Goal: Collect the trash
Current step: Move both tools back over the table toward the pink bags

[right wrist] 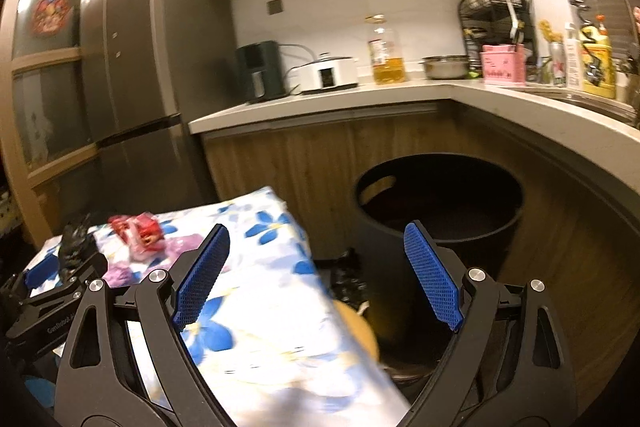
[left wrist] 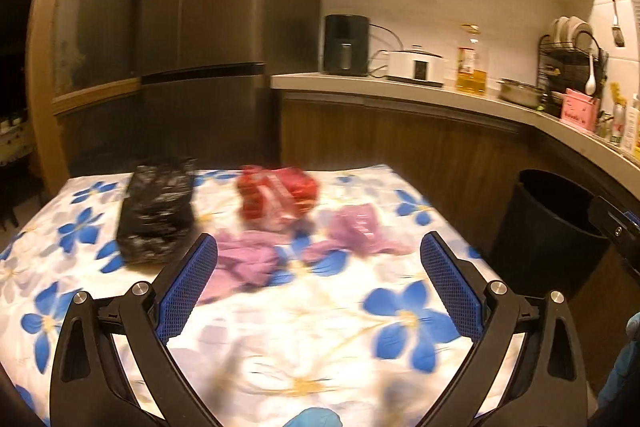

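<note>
On the flower-print tablecloth lie a black crinkled wrapper, a red wrapper and two purple wrappers. My left gripper hovers open just short of the purple pieces, with nothing between its blue pads. A black bin stands on the floor to the right of the table. My right gripper is open and empty, over the table's right edge and aimed toward the bin. In the right wrist view the red wrapper and black wrapper lie far left.
A kitchen counter curves behind the bin, carrying an air fryer, a cooker, an oil bottle and a dish rack. A tall fridge stands beyond the table. A round wooden stool and something dark sit beside the table.
</note>
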Motion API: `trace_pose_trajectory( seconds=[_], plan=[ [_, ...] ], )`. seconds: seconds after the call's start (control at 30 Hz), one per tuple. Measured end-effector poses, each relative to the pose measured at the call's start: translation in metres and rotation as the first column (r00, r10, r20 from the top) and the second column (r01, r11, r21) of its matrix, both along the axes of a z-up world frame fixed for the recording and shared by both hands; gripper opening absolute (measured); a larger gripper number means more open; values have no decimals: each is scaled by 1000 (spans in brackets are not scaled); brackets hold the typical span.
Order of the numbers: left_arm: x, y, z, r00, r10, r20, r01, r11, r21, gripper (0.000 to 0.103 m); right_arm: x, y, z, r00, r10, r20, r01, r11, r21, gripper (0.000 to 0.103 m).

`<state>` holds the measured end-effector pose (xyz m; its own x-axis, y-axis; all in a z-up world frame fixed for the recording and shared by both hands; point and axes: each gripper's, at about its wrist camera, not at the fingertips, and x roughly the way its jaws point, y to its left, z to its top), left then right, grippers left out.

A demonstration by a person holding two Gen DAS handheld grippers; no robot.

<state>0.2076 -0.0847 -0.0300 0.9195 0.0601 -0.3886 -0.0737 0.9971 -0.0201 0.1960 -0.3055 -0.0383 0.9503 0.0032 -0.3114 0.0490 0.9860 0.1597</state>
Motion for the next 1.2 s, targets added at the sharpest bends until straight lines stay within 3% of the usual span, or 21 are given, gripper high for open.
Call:
trace_pose_trajectory(
  seconds=[0.3, 0.43, 0.7, 0.87, 0.9, 0.97, 1.0, 1.2],
  plan=[
    [32, 36, -14, 999, 44, -31, -42, 998, 35, 97, 30, 56, -10, 997, 68, -24, -69, 998, -5, 88],
    [53, 41, -26, 996, 69, -62, -65, 995, 71, 91, 45, 69, -15, 996, 79, -31, -79, 997, -13, 88],
    [82, 61, -54, 972, 88, -217, -89, 996, 8, 66, 72, 87, -26, 993, 100, -62, -102, 995, -18, 88],
    [87, 65, -64, 962, 77, -264, -85, 996, -18, 53, 89, 100, -34, 988, 126, -91, -129, 991, -27, 88],
    [88, 65, -65, 961, 67, -267, -76, 997, -23, 49, 92, 101, -35, 987, 131, -95, -134, 991, -27, 88],
    [88, 65, -67, 960, 56, -273, -67, 997, -29, 26, 98, 108, -39, 983, 148, -109, -151, 988, -26, 88],
    [87, 65, -66, 961, 51, -271, -63, 997, -34, 20, 101, 112, -40, 981, 159, -116, -163, 986, -28, 87],
    [58, 77, -47, 979, 80, -187, -98, 991, -88, 12, 122, 134, -49, 965, 203, -166, -214, 975, -52, 69]
  ],
)
